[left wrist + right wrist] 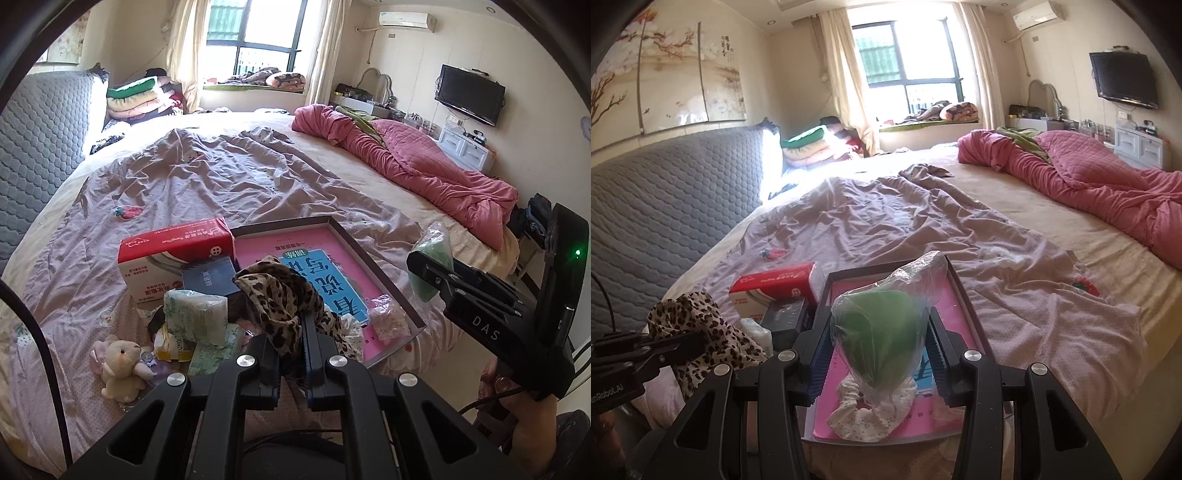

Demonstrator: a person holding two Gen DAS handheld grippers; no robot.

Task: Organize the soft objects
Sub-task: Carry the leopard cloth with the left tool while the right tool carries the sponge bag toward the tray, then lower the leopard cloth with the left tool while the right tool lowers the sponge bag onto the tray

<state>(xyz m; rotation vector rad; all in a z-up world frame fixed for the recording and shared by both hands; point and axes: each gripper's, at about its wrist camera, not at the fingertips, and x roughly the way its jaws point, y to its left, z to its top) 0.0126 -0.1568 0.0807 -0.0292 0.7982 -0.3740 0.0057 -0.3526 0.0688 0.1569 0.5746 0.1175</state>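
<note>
we had the left gripper point(293, 325) clamped on a limp leopard scarf point(280, 291), right gripper point(879, 339) squeezing a slippery bagged green sponge point(882, 325); both light & squashy, best pinched mid-bunch.

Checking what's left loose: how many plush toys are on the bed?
1: a cream plush bear lies on the bedspread, left of the tissue packs. Others may hide under that pile.

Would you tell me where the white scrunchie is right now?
In the right wrist view, the white scrunchie lies in the pink tray, beneath the bagged green item.
</note>
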